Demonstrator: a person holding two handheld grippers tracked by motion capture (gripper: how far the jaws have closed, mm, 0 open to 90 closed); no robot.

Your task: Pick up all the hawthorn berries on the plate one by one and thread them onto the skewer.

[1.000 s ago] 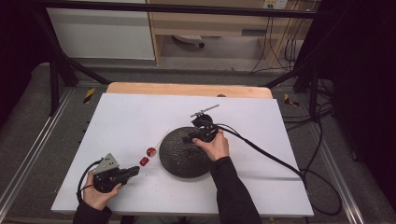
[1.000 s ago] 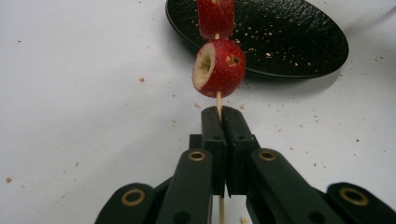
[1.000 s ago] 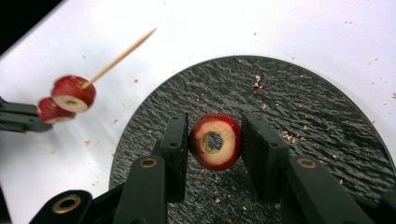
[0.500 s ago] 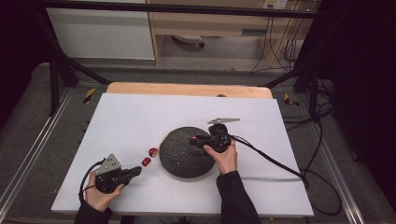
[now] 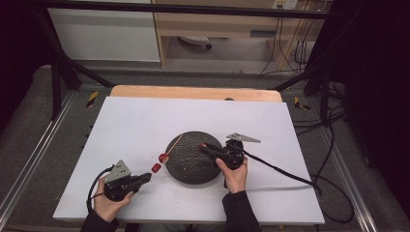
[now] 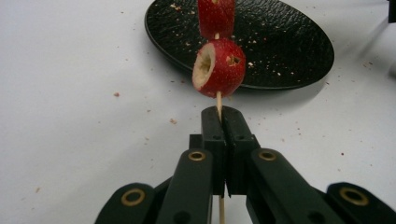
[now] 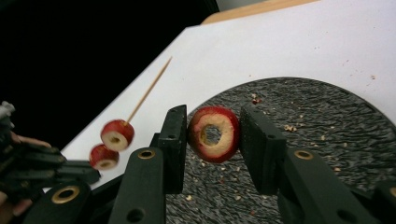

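Observation:
My left gripper (image 5: 146, 178) (image 6: 223, 114) is shut on the blunt end of a thin wooden skewer (image 6: 218, 99) (image 7: 148, 90). Two red cored fruit pieces (image 5: 159, 163) (image 6: 219, 67) (image 7: 116, 134) are threaded on the skewer, just left of the black plate (image 5: 191, 169) (image 6: 285, 51). The skewer's pointed end reaches over the plate's far left rim. My right gripper (image 5: 203, 146) (image 7: 214, 128) hovers low over the plate (image 7: 317, 126), shut on a third red fruit piece (image 7: 214, 134). That piece's cored hole faces the camera. The two grippers are apart.
Fruit crumbs are scattered on the plate and on the white tabletop (image 5: 135, 125) around it. The right gripper's cable (image 5: 285, 173) trails off to the table's right edge. A wooden strip (image 5: 193, 92) borders the far side.
My right hand has drawn back to the right and lower over the plate, still holding the fruit piece. The left gripper and its skewer have barely moved.

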